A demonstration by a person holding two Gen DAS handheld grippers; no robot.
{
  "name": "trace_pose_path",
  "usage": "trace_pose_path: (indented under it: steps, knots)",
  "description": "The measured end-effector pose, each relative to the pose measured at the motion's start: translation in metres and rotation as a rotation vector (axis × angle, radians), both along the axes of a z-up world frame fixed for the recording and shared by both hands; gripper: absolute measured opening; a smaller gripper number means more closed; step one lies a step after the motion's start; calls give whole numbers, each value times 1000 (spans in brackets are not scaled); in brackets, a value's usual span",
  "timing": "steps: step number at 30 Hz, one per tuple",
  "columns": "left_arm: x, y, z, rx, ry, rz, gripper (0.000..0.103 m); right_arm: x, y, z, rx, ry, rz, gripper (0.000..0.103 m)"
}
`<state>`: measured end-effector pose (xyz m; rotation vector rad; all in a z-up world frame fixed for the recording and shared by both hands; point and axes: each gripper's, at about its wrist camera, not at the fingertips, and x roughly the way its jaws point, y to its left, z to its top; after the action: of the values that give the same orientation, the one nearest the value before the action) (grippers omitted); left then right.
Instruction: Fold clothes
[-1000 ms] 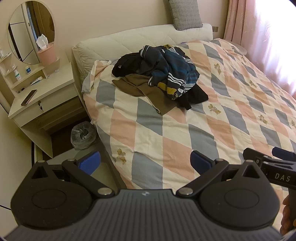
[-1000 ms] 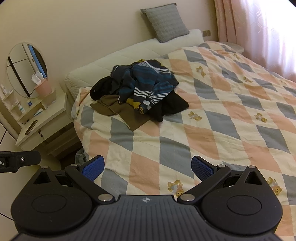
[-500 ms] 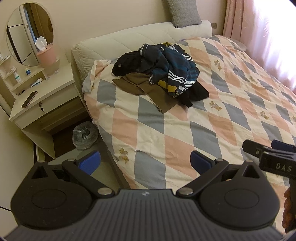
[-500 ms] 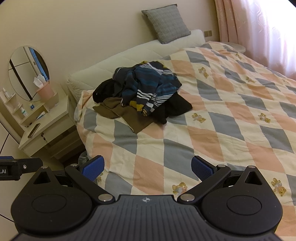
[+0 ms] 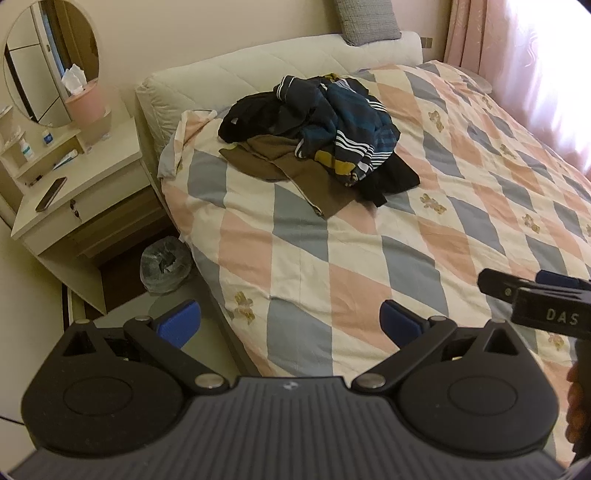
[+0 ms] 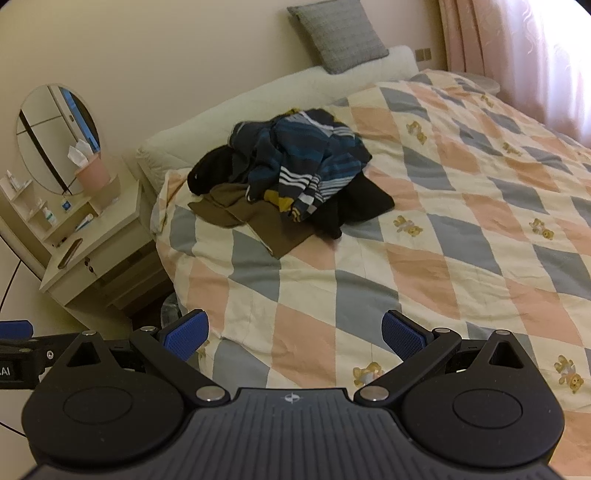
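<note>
Left gripper (image 5: 290, 321): jaws spread wide and released, nothing between the blue pads (image 5: 177, 326). It hangs over the near corner of the bed (image 5: 461, 206), with the left pad above the floor beside the bed and the right pad above the quilt (image 5: 280, 243).

Right gripper (image 6: 293, 334): jaws likewise spread wide and released, holding nothing. Both pads (image 6: 402, 338) sit above the quilt near its front edge. In the left wrist view the right gripper appears at the right edge, level with the left jaws and apart from them.

Pile of clothes (image 5: 317, 136): lies on the quilt well ahead of both sets of jaws, toward the headboard (image 5: 258, 66), and is unfolded. A dark blue striped garment (image 5: 351, 129) is bunched on top. A black garment (image 5: 251, 114) spreads out to the left and right beneath it. A brown garment (image 5: 306, 173) lies flat at the bottom, with one corner pointing toward the jaws. Neither gripper touches the pile.

Surroundings, ahead and left of the jaws:
- A cream nightstand (image 5: 88, 184) stands beside the bed, with a phone (image 5: 51, 194) lying flat on its top.
- A round mirror (image 5: 51, 59) and a pink tissue holder (image 5: 88, 107) stand behind the phone.
- A small bin lined with a plastic bag (image 5: 166, 264) sits on the floor between nightstand and bed.

Ahead and right of the jaws, a grey cushion (image 6: 338, 35) leans on the wall above the headboard, and pink curtains (image 6: 517, 48) hang at the far right.
</note>
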<state>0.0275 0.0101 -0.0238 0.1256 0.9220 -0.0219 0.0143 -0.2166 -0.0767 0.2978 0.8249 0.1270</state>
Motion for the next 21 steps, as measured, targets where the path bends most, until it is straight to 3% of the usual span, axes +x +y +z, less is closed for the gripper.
trace_pose_path:
  steps: [9, 17, 21]
  knots:
    - [75, -9, -45, 61, 101, -87, 102, 36, -20, -23, -47, 49, -126, 103]
    - [186, -7, -87, 0, 267, -194, 102, 91, -29, -58, -80, 59, -236, 102]
    - [246, -3, -93, 22, 269, -260, 102, 128, -30, -70, -24, 52, -297, 103]
